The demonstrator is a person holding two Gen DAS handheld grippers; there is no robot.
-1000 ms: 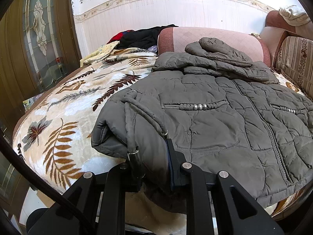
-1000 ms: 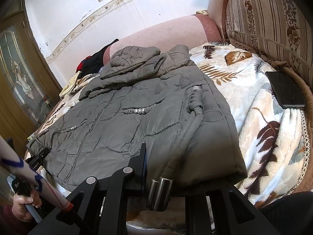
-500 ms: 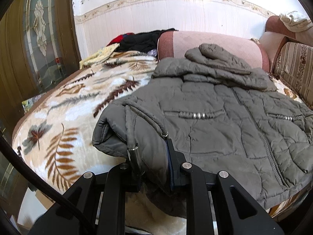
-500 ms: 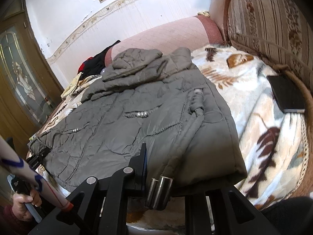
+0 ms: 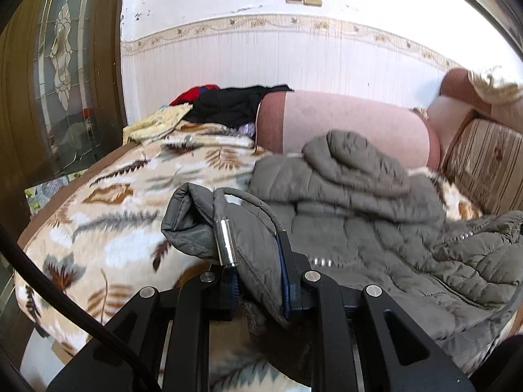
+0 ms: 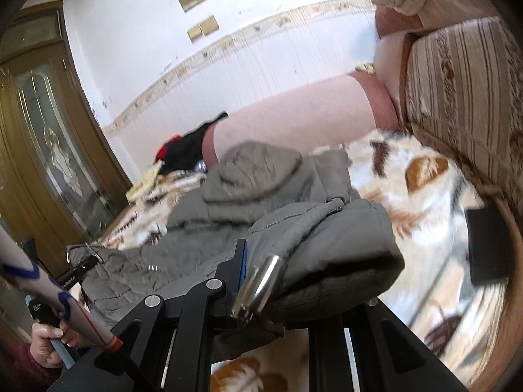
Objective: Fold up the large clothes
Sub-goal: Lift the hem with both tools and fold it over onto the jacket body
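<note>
Jacket (image 5: 376, 254) hem corners pinched by left hand-held gripper (image 5: 261, 281) and right hand-held gripper (image 6: 271, 281), raised off blanket (image 5: 108, 228).

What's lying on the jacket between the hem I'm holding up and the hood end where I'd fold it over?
Nothing visible. Both tools are clamped on the hem of the grey jacket, left tool and right tool. The jacket's front toward the hood carries only its own folded sleeves. The dark flat object lies on the blanket, off to the side.

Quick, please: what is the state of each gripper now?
Left gripper: closed on the grey jacket hem.
Right gripper: closed on the same jacket's other hem corner.
</note>
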